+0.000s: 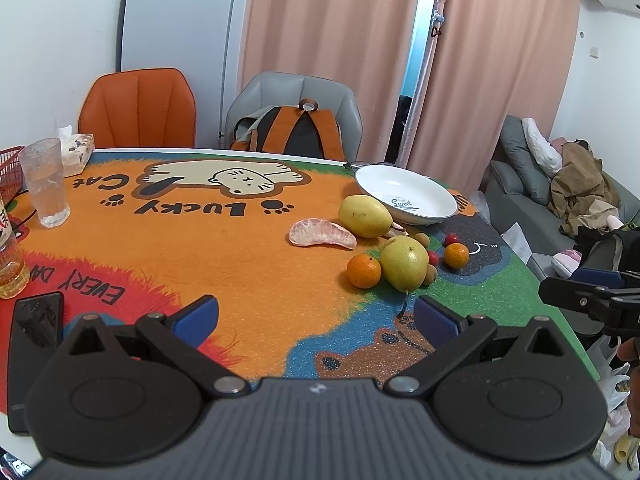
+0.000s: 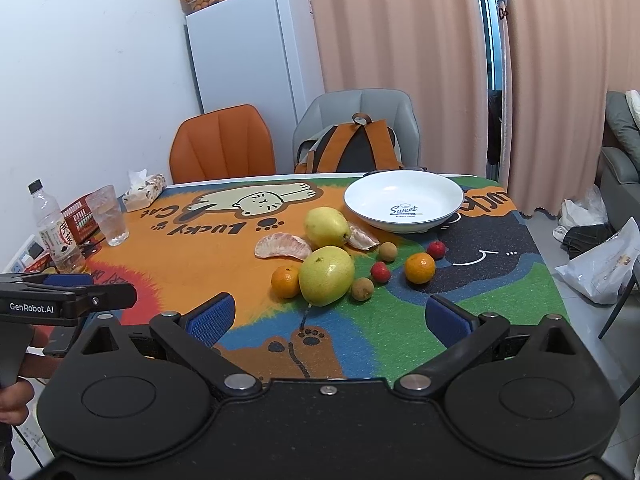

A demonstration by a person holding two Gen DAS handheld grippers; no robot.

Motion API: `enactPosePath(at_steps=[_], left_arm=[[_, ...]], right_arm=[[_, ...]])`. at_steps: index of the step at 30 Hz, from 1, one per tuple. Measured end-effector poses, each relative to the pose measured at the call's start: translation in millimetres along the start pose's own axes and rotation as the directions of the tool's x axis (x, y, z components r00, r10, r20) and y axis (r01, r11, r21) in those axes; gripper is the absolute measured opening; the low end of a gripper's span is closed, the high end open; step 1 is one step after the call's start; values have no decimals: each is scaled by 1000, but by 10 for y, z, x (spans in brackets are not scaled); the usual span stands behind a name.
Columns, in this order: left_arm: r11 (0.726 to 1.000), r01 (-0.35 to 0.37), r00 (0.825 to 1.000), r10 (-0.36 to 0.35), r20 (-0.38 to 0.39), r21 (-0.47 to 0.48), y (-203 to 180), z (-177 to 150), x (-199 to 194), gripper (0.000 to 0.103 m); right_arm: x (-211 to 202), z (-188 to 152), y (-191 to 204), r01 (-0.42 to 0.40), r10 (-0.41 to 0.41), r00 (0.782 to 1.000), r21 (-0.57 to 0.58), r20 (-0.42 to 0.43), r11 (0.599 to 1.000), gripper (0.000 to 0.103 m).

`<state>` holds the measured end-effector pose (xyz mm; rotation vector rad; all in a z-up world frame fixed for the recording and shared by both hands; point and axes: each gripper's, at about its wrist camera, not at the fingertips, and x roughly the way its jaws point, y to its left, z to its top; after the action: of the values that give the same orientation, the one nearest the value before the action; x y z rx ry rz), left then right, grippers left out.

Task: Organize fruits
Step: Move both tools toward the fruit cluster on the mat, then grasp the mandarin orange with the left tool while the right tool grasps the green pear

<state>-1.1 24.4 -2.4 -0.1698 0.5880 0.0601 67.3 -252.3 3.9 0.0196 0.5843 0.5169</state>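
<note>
Both grippers, left (image 1: 316, 316) and right (image 2: 329, 318), hold their jaws wide, gripping nothing. Two pears (image 2: 327, 226), two tangerines (image 2: 419, 267), two pomelo segments (image 2: 283, 246), one white plate (image 2: 404, 190).

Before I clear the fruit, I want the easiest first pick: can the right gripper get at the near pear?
Probably yes. The right gripper has its jaws open with bare mat ahead. The pear lies straight in front, though an orange touches its left side and may be nudged.

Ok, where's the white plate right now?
The white plate sits at the table's far right, in front of the grey chair with the backpack, just beyond the far pear; nothing is in it.
</note>
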Motion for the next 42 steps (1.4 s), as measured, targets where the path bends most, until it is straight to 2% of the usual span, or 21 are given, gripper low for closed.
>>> enactPosePath(at_steps=[9, 18, 26, 42], left_arm=[[1000, -14, 1000, 14, -15, 9, -21, -16, 107, 103], [999, -22, 1000, 21, 1, 31, -110, 17, 223, 103], [1000, 2, 999, -1, -35, 29, -209, 0, 478, 103], [1000, 5, 999, -4, -34, 14, -326, 74, 967, 102]], right_arm=[[102, -27, -114, -5, 5, 1000, 28, 7, 1000, 103], [226, -75, -254, -1, 1, 1000, 49, 10, 999, 103], [391, -140, -429, -7, 6, 1000, 83, 6, 997, 103], [719, -170, -680, -24, 23, 1000, 116, 8, 993, 102]])
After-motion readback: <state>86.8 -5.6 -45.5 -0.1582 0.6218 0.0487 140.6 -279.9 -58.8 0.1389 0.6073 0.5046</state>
